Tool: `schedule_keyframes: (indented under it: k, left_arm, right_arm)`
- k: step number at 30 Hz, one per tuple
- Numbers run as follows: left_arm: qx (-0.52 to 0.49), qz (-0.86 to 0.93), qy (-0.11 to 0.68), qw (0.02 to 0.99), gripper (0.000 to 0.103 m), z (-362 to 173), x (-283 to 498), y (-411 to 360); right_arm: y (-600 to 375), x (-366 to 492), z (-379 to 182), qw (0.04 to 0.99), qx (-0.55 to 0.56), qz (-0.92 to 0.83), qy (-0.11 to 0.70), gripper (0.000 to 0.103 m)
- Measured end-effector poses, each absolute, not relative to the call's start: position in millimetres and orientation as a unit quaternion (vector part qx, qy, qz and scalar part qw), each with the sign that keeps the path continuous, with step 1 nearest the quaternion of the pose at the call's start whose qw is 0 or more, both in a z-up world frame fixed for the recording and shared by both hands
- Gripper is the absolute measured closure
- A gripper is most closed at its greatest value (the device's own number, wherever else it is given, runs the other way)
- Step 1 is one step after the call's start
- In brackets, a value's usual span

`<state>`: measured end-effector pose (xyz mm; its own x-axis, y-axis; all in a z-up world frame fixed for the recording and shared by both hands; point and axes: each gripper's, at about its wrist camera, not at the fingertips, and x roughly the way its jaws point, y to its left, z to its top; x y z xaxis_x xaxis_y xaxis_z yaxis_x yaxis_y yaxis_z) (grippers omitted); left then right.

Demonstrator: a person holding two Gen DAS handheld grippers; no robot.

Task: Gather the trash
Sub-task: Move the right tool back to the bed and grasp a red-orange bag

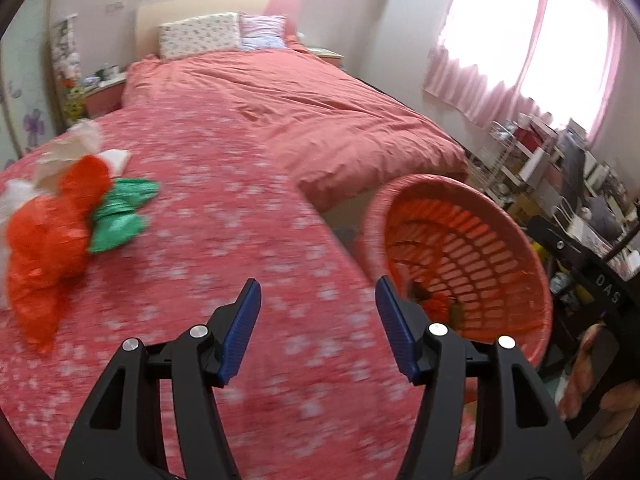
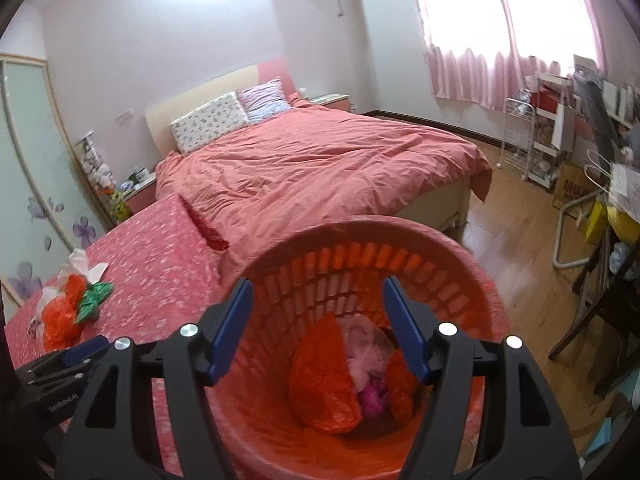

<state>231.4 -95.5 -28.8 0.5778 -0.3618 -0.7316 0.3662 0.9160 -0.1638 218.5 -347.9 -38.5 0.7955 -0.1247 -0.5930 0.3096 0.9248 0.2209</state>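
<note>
Slotted plastic basket [image 2: 460, 264], crinkly glossy plastic bags [image 1: 48, 240], cloth bedspread [image 1: 224, 184].

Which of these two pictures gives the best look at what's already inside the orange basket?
The right wrist view: it looks straight down into the basket, showing orange and pink bags at the bottom. The left wrist view sees the basket tilted sideways, its contents mostly hidden.

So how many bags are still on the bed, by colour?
Orange bags: 1
Green bags: 1
White bags or papers: about 3, too crumpled together to count surely
Total: about 5
</note>
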Motion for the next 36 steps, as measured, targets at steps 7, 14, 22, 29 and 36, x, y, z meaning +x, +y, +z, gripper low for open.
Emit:
schedule_keyframes:
  k: [7, 14, 22, 29, 36]
  left_arm:
    - [-0.009, -0.149, 0.389, 0.909, 0.043, -18, 231, -29]
    - [-0.026, -0.071, 0.370, 0.926, 0.040, -15, 228, 56]
    - [-0.055, 0.035, 0.362, 0.930, 0.040, -20, 223, 161]
    - [-0.076, 0.075, 0.356, 0.928, 0.037, -25, 213, 212]
    - [-0.095, 0.076, 0.359, 0.925, 0.037, -31, 211, 232]
  right_arm:
    - [-284, 239, -29, 0.942, 0.125, -0.061, 0.307, 0.037]
    - [-193, 263, -20, 0.945, 0.090, 0.015, 0.315, 0.037]
    - [-79, 291, -23, 0.936, 0.039, 0.088, 0.337, 0.052]
    - [-17, 317, -41, 0.924, 0.031, 0.101, 0.367, 0.057]
    - [0, 346, -61, 0.916, 0.021, 0.066, 0.395, 0.056]
